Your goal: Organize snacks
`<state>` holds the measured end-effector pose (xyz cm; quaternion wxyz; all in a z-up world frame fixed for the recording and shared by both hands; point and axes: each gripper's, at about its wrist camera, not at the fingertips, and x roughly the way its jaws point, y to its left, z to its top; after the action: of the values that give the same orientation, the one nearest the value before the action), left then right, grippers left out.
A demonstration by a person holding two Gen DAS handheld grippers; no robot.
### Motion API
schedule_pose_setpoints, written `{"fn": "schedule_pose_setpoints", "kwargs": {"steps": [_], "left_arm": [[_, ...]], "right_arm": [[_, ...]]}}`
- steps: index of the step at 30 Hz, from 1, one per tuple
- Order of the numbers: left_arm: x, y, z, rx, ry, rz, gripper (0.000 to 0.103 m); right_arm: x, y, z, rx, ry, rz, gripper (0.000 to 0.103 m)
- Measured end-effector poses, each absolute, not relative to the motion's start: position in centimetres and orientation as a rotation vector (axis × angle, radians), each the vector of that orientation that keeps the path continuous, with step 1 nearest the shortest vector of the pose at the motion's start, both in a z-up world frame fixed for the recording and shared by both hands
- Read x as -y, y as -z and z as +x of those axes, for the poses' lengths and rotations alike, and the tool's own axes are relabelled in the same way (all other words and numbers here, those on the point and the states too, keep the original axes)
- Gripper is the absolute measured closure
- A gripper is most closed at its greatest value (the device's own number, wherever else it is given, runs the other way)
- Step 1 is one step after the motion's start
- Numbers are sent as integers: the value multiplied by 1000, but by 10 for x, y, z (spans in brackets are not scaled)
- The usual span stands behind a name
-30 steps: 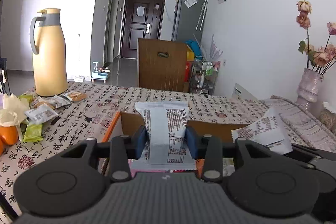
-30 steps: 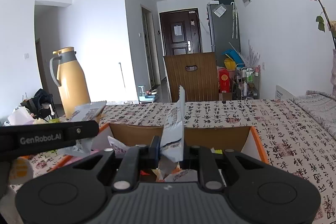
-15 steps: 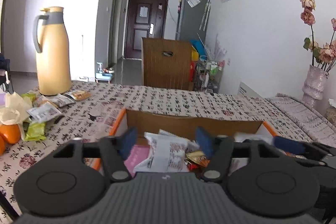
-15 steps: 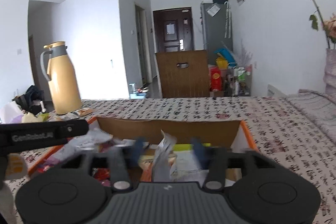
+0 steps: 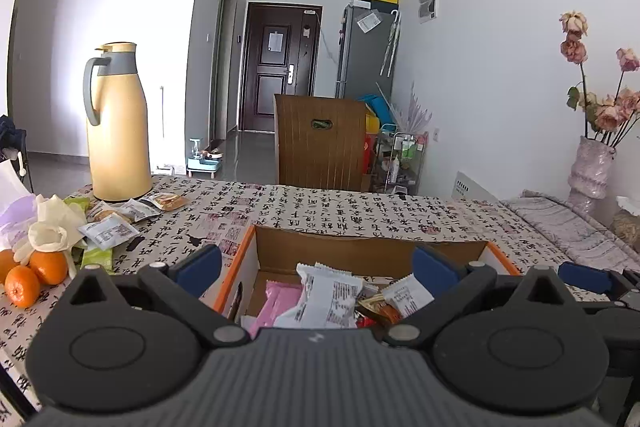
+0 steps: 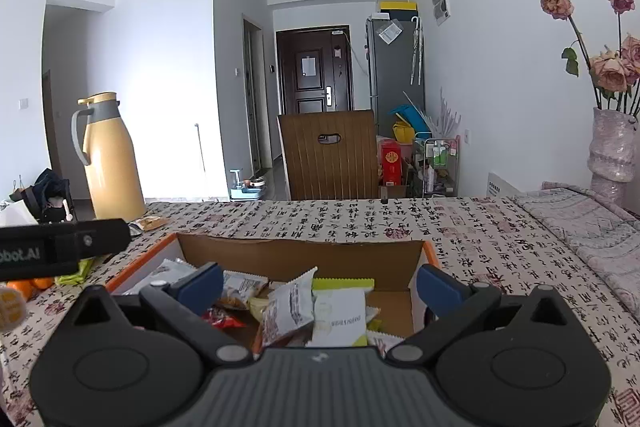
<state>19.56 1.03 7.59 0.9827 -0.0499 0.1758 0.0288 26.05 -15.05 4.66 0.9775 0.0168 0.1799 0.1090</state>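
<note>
Three oranges (image 5: 34, 273), left view only

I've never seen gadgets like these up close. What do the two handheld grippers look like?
Both match: the left gripper and right gripper have a dark grey ribbed body, two round black discs, black linkage arms with silver pivots, and blue pads on the jaws. White "bot.AI" lettering shows on the left one's side.

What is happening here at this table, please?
A person is sorting snacks with two handheld grippers. The left gripper and the right gripper have just been opening and now hold nothing. Their packets lie in the cardboard box. More snack packets wait beside the yellow jug.
</note>
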Motion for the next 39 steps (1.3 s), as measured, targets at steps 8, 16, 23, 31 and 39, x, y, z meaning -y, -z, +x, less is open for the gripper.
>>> {"fn": "schedule_pose_setpoints", "kwargs": {"steps": [8, 16, 23, 31, 39], "left_arm": [[-14, -80, 152, -341, -66, -92, 0], [-13, -80, 104, -321, -58, -76, 0], [-14, -66, 70, -353, -30, -72, 0], [-17, -44, 43, -421, -22, -67, 0], [-23, -15, 31, -515, 18, -79, 0]], "right_arm": [[156, -52, 221, -359, -224, 20, 0], [168, -45, 174, -374, -234, 26, 0], [174, -38, 135, -395, -250, 28, 0], [178, -19, 104, -453, -268, 37, 0], [183, 2, 88, -519, -272, 55, 0]]}}
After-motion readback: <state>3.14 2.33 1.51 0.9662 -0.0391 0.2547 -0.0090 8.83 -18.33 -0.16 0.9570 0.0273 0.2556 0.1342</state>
